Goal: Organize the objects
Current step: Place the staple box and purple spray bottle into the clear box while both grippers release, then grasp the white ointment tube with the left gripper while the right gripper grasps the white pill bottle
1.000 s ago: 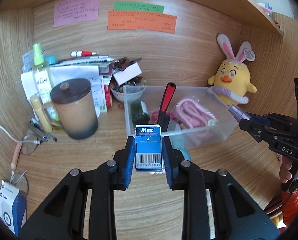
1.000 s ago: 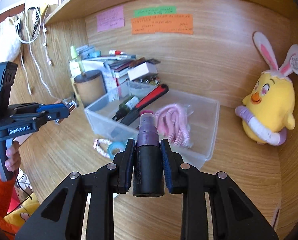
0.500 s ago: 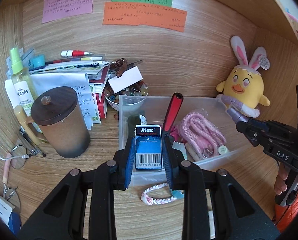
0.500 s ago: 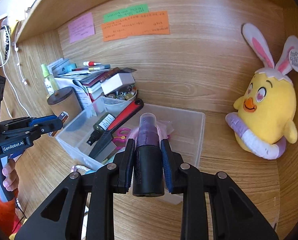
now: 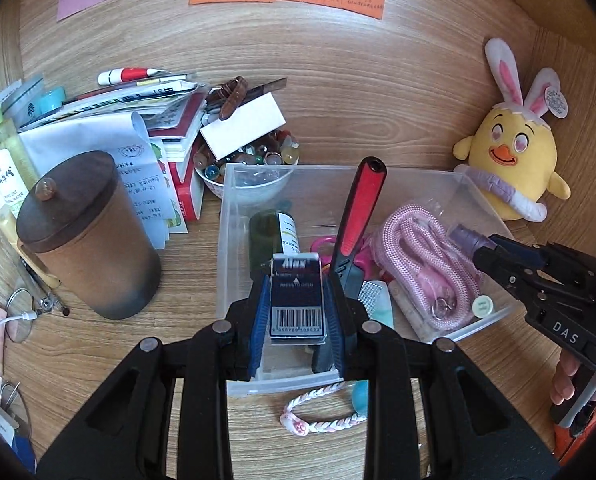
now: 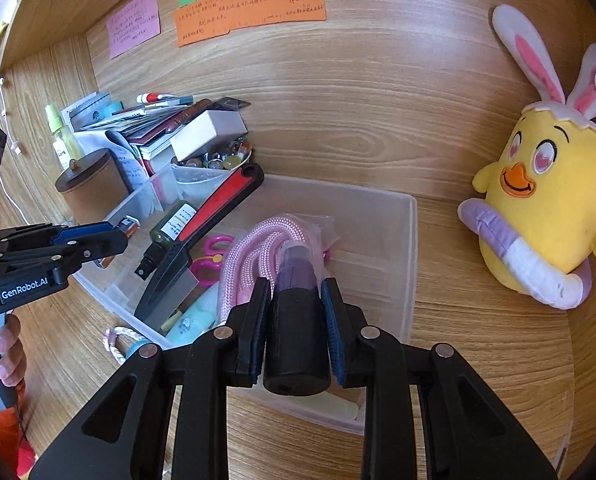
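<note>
A clear plastic bin [image 5: 234, 196] [image 6: 412, 240] stands on the wooden desk. In it lie a pink rope [image 5: 422, 240] [image 6: 266, 240], a red-and-black tool [image 5: 358, 216] [image 6: 214, 208], a dark green bottle [image 5: 266, 232] [image 6: 170, 228] and pink scissors [image 6: 214, 256]. My left gripper [image 5: 296, 300] [image 6: 116, 234] is shut on a small blue Max box [image 5: 296, 300], held over the bin's near left part. My right gripper [image 6: 298, 312] [image 5: 478, 250] is shut on a black bottle with a purple cap [image 6: 298, 320] [image 5: 464, 236], held above the pink rope.
A brown lidded mug [image 5: 86, 236], stacked papers and books [image 5: 138, 120] and a bowl of marbles [image 5: 250, 160] crowd the left. A yellow plush chick [image 5: 510, 160] [image 6: 546, 208] sits right of the bin. A braided pink-white loop [image 5: 322, 412] lies before the bin. Sticky notes [image 6: 250, 8] hang on the back wall.
Both grippers moved forward and lower, from in front of the bin to over it. The Max box and the black bottle stayed gripped.
</note>
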`<state>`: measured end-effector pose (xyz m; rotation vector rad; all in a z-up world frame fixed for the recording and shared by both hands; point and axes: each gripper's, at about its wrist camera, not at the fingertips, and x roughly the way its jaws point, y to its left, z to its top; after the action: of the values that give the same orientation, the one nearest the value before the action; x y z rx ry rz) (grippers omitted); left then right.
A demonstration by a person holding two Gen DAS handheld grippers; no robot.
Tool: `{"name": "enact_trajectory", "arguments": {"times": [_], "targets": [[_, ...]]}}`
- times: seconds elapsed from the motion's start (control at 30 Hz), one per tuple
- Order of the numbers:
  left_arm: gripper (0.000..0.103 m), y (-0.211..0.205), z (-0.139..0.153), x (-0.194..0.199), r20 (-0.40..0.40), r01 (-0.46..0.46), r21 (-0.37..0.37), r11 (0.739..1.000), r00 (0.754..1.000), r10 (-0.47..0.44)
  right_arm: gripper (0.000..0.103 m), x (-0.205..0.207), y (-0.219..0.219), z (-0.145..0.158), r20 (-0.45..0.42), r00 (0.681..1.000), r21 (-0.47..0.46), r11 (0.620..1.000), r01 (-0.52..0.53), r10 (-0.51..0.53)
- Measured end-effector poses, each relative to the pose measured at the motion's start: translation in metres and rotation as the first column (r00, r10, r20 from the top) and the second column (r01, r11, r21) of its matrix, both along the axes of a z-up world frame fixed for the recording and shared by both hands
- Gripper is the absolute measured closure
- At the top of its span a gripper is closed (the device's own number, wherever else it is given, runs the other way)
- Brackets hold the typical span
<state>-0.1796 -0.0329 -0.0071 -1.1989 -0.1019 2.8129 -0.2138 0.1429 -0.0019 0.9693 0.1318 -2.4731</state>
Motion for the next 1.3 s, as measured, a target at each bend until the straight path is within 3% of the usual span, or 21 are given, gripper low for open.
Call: {"name": "enact_trajectory", "arguments": {"times": [0.2,0.47,0.53,0.6,0.7,0.83,1.07,1.3], "targets": [[0.072,0.002,0.003,0.001,0.011,0.010,0.007,1.000,1.000,-0.011,0.078,0.004,0.004,0.006,0.004,1.000,-0.020,1.000,-0.008,0.008],[0.047,0.007,0.026,0.028,-0.072,0.009,-0.019,1.000,0.997,-0.010,0.069,0.035,0.009,0.031,-0.055,0.997,-0.062,0.996,-0.060,0.057],[0.039,0.010,0.031,0.036,-0.092,0.011,-0.027,1.000,0.996,-0.013,0.065,0.046,0.007,0.034,-0.069,0.995,-0.063,0.995,-0.079,0.074],[0.038,0.012,0.035,0.046,-0.111,0.016,-0.035,0.999,0.994,-0.020,0.060,0.059,0.004,0.034,-0.086,0.993,-0.051,0.995,-0.091,0.086],[0.026,0.013,0.038,0.059,-0.127,0.020,-0.038,0.999,0.992,-0.025,0.054,0.079,-0.001,0.031,-0.098,0.989,-0.036,0.993,-0.112,0.108],[0.025,0.013,0.035,0.078,-0.129,0.024,-0.046,0.999,0.991,-0.030,0.046,0.099,-0.009,0.014,-0.053,0.988,-0.039,0.989,-0.146,0.144],[0.023,0.006,0.014,0.103,-0.081,0.014,-0.064,0.998,0.997,-0.019,0.046,0.119,-0.032,-0.028,0.077,0.976,-0.016,0.979,-0.203,0.204],[0.020,0.001,-0.012,0.118,-0.009,0.015,-0.043,0.999,1.000,-0.016,0.046,0.122,-0.031,-0.056,0.175,0.965,-0.008,0.981,-0.195,0.193]]}}
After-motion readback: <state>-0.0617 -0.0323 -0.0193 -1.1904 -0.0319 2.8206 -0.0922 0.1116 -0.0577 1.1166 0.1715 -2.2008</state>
